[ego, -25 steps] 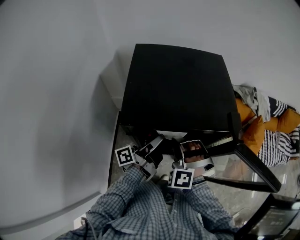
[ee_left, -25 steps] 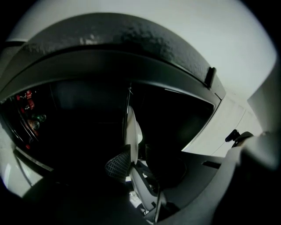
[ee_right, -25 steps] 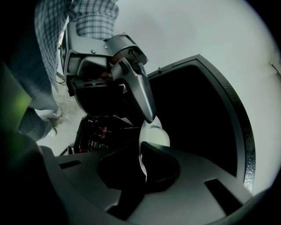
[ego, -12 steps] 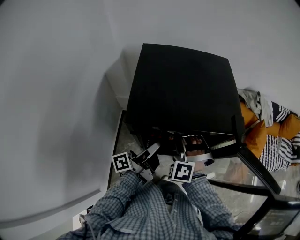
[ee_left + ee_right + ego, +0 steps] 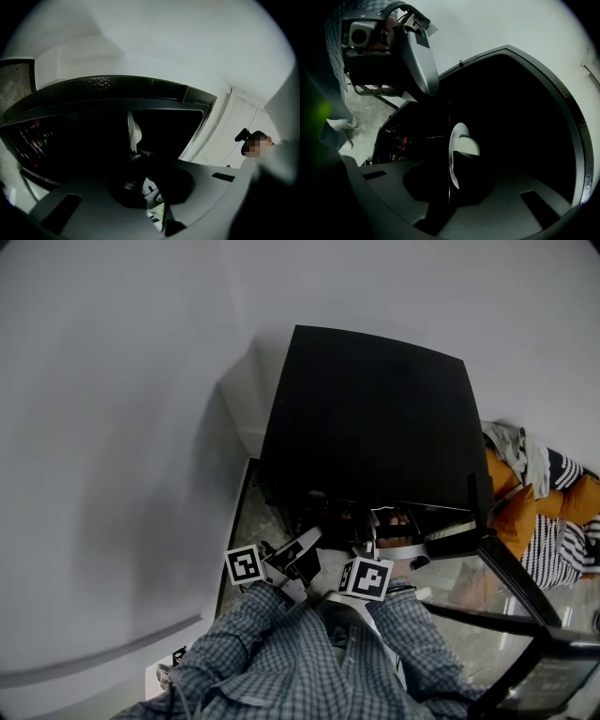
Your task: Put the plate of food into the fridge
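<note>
Holding plate [image 5: 394, 527] of food at mouth of open fridge [image 5: 375, 418]; insertion step in hand, not complete. Right tongs [image 5: 451, 161] pinching plate rim, plate edge-on between them. Left tongs [image 5: 133, 140] look pressed together, nothing between them, just left of plate, pointing at dark interior. Door [image 5: 511, 568] swung wide to right. Next move, as judged: push plate in level onto shelf, set down, spread right tongs, withdraw. Shelf itself lost in dark.
</note>
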Demonstrator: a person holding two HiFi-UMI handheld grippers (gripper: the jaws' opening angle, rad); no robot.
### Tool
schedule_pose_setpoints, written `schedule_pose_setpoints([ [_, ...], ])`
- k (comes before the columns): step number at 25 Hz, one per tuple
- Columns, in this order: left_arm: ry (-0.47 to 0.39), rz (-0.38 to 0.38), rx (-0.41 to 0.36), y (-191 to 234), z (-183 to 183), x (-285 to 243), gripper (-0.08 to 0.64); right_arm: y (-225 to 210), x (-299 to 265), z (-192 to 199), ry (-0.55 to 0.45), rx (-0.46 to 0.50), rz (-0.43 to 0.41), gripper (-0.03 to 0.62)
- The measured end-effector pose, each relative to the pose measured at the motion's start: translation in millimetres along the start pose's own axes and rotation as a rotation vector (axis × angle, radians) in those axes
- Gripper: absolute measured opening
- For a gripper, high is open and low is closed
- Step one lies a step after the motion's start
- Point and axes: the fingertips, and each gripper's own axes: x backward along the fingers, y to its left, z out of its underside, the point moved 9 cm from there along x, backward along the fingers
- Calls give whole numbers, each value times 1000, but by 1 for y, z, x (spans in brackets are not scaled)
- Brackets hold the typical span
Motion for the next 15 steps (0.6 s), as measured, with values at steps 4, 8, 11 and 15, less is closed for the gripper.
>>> schedule_pose_setpoints([
  [4,14,-42,-46,-1,0,1,6,-1,1,0,-22,-28,8,32],
  [8,36,-80,-95,-1,1,1,6,-2,4,0,-26,-60,1,80],
  [11,50,-103,-139,-4,-3,-2,6,-4,9,-1,-32,-67,8,80],
  [15,93,-124,-292,-15,-11,-4,6,-5,22,-3,-68,-139,-5,80],
])
